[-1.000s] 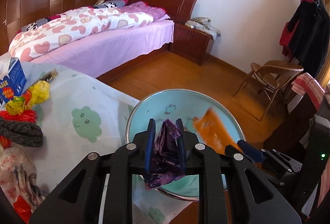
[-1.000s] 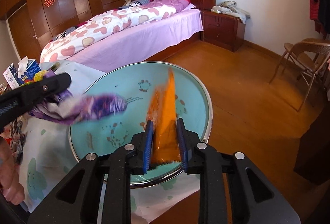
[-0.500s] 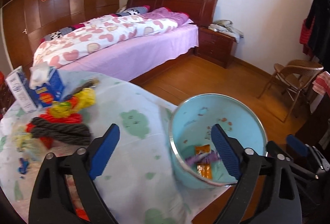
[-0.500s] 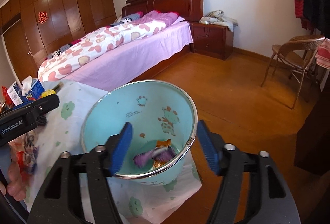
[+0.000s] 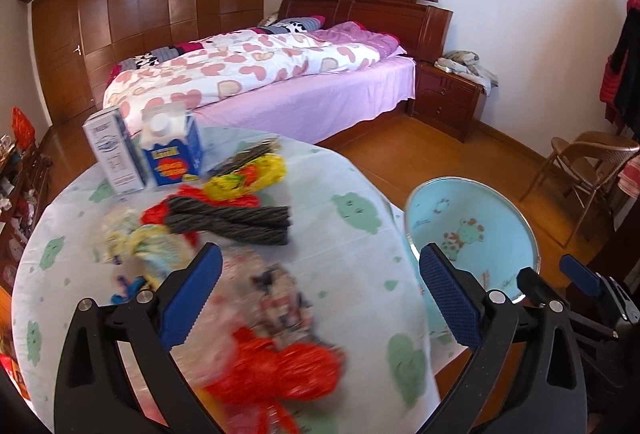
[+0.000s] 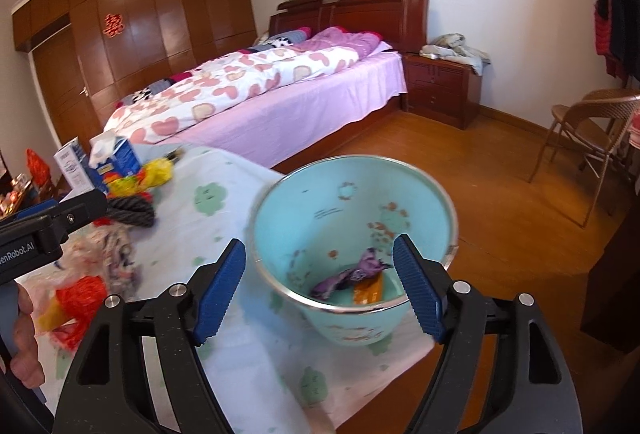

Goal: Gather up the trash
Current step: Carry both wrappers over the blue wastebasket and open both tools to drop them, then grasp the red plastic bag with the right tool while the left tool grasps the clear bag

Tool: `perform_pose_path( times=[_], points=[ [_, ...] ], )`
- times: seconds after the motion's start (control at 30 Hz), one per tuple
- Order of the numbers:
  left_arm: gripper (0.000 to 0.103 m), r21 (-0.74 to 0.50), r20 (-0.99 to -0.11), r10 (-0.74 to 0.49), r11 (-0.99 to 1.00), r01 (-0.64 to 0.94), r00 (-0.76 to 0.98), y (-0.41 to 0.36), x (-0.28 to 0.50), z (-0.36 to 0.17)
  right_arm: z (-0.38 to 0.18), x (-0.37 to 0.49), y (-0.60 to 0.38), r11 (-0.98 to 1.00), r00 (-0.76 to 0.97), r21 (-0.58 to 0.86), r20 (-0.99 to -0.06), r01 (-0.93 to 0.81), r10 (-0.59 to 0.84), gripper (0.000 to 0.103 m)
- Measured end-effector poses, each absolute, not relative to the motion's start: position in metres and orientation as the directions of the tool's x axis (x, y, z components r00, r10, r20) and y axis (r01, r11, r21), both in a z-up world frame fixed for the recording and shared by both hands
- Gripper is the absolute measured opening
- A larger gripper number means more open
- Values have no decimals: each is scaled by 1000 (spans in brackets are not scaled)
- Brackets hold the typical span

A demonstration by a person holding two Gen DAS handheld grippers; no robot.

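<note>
At the worktop's (image 6: 224, 190) right edge I have the pail (image 6: 352, 194) upright, open floor beyond it. Both tools have just been spreading their jaws: the left tool (image 5: 320, 294) gapes over the heap of wrappers (image 5: 276, 358), the right tool (image 6: 320, 290) over the pail, nothing between either pair. The purple wrapper (image 6: 348, 274) and orange wrapper (image 6: 370, 290), pinched a second ago, now lie on the pail's bottom, the purple one's length slanting up to the right.

Bright daylight, strong fisheye curvature, dark corners, near foreground motion-blurred.
</note>
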State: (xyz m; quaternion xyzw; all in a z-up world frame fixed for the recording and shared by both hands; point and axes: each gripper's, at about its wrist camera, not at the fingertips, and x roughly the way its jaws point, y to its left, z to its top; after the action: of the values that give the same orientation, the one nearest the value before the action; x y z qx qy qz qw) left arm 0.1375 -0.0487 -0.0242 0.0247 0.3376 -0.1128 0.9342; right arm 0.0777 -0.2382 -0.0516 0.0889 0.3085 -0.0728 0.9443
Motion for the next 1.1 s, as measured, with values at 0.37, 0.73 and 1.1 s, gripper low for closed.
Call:
perform_pose_path(
  times=[0.37,0.73,1.1],
  points=[
    [97,-59,-633,-173,983,176,755,13,116,-24,-42,70,-183,990,808,103,-589,96,-17,75],
    [97,-77,-643,-80,996,40,762,109,97,-37,-51,73,-129,990,783,140,-612,-24,106,75],
    [97,-90,-650,-36,996,-29,759,155,85,-48,-67,102,-83,966,706,226,-664,-127,248,75]
  ],
)
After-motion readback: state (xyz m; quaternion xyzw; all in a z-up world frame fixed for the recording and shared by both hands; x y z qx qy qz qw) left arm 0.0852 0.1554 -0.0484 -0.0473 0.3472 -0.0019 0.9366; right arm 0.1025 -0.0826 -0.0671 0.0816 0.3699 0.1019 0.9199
